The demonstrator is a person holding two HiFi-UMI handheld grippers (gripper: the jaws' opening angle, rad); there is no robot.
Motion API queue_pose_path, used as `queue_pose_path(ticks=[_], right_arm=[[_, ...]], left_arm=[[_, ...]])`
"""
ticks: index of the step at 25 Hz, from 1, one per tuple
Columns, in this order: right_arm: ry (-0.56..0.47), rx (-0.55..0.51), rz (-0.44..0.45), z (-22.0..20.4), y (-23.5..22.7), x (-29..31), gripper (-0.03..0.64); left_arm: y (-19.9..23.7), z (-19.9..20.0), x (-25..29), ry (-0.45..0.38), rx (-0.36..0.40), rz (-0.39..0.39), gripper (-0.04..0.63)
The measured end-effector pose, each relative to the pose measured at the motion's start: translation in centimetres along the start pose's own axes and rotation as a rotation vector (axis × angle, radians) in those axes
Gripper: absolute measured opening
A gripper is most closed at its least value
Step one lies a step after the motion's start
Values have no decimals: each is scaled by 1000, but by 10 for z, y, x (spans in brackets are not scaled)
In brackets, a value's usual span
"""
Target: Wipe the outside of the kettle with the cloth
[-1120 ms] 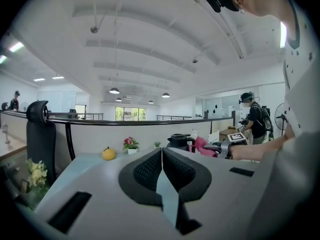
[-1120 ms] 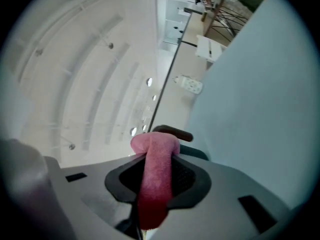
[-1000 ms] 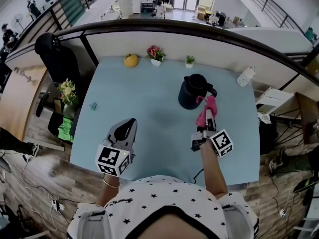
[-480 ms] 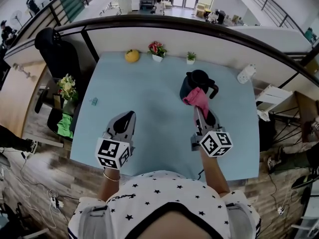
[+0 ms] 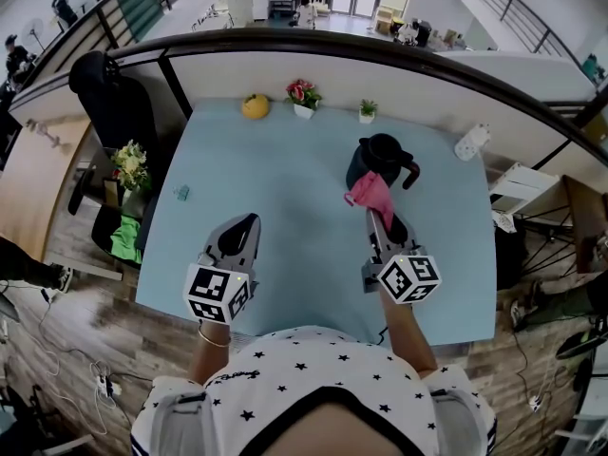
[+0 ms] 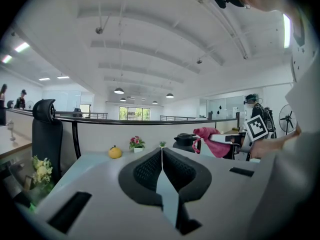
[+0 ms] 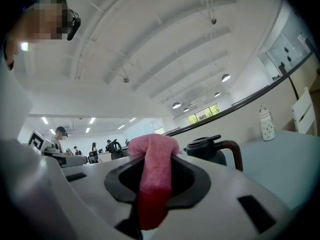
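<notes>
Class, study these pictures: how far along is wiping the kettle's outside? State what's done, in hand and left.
Done: the right gripper is shut on the pink cloth. In hand: the cloth is at the near side of the kettle, contact unclear. Left: the wiping; no wiped area can be told. The left gripper is shut, empty, away from it.

Left hand-held gripper (image 5: 249, 220) held low, jaws together — right hand-held gripper (image 5: 377, 218) extends farther forward, jaws clamped on the cloth (image 5: 370, 191).
</notes>
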State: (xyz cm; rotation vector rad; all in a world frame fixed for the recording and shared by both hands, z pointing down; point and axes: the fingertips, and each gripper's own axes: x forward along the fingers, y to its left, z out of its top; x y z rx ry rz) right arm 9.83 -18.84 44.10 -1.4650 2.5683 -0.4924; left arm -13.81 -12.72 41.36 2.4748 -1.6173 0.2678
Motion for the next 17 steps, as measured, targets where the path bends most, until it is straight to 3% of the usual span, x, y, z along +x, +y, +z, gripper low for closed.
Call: queue_pose_path(ticks=[17], right_arm=[[11,-31,8,-3,8,0,94]], left_arm=[[2,-3,-3,2,-7,4,29]])
